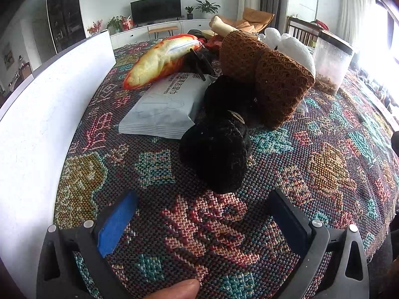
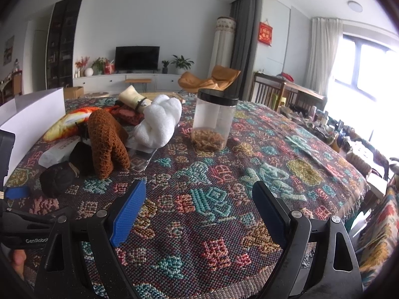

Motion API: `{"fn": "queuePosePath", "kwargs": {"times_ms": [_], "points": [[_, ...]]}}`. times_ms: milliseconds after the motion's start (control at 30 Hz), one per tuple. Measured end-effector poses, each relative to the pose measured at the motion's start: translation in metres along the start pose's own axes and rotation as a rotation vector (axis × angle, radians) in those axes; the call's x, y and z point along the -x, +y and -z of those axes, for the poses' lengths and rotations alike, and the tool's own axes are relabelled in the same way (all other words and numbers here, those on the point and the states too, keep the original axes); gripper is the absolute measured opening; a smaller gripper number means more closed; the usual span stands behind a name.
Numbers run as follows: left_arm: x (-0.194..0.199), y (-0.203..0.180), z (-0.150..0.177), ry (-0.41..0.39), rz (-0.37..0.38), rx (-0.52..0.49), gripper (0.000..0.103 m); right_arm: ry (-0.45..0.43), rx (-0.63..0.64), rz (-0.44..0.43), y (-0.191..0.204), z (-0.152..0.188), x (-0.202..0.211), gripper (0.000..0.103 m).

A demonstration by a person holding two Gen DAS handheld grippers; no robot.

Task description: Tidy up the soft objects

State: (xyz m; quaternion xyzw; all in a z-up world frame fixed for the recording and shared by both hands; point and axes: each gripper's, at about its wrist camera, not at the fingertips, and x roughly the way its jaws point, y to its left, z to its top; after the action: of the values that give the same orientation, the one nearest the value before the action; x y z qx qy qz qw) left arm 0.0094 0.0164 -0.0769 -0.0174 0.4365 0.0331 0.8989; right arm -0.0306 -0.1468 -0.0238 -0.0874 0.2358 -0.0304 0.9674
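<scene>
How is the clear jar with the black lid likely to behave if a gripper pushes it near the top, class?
The clear jar stands upright and tall on the woven tablecloth, so a high push would probably tip it rather than slide it. Only its bottom holds brownish contents, so it is likely light. Its smooth walls may slip between the pads.

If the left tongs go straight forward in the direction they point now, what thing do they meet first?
Most likely the black plush bundle. It lies on the patterned cloth straight ahead of the open left tongs, nearer than the brown knitted piece and the wipes packet.
</scene>
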Motion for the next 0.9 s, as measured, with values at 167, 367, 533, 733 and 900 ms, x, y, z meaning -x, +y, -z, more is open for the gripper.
{"fn": "queuePosePath", "kwargs": {"times_ms": [167,367,533,733,900], "points": [[-0.0002,0.0004,0.0002,-0.001,0.0,0.0,0.103,0.022,-0.011,-0.008,-0.0024,0.0005,-0.0043,0.089],[-0.0003,0.0008,0.0001,-0.001,0.001,0.0,0.103,0.027,-0.015,-0.009,-0.0034,0.0006,-0.0048,0.089],[-0.0004,0.001,0.0004,-0.002,0.001,0.0,0.103,0.027,-0.013,-0.009,-0.0033,0.0003,-0.0053,0.089],[-0.0006,0.001,0.0002,-0.002,0.001,-0.001,0.103,0.028,-0.013,-0.009,-0.0033,0.0005,-0.0053,0.089],[-0.0003,0.0013,0.0005,-0.001,0.001,0.0,0.103,0.029,-0.015,-0.01,-0.0032,0.0006,-0.0054,0.089]]}}
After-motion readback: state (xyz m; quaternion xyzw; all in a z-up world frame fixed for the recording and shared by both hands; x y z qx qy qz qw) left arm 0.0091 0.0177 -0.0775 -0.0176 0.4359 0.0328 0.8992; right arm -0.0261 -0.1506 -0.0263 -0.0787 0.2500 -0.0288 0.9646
